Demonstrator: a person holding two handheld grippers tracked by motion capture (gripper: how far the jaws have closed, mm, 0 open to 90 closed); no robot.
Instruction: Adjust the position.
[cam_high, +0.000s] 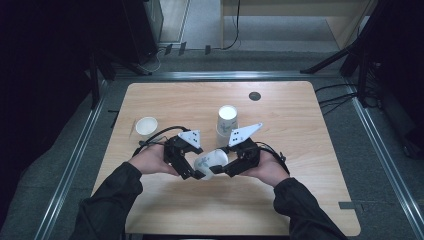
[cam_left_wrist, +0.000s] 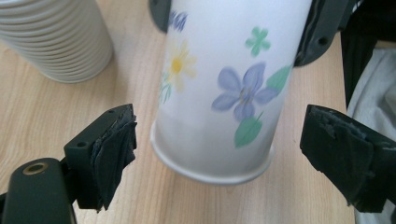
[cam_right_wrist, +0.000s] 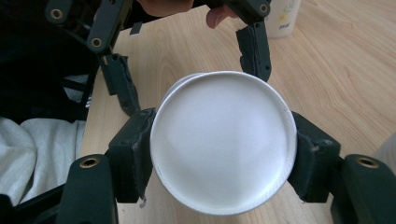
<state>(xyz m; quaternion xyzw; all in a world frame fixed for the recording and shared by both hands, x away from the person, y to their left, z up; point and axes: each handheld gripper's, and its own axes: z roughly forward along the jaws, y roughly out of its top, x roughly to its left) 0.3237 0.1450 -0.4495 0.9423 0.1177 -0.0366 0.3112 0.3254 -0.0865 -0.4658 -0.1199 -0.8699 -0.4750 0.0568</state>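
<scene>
From here I see a light wooden bench (cam_high: 300, 200) on grey carpet floor (cam_high: 385, 165), metal rails (cam_high: 70, 165) along both sides, dark stands (cam_high: 345, 55) and cables (cam_high: 340, 97) behind

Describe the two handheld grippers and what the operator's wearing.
Both the left gripper and the right gripper are black, two-jawed, with worn dark pads, brass-ringed screw holes, a grey three-cornered plate with dark dots on top, and a trailing black cable. Dark long sleeves.
</scene>
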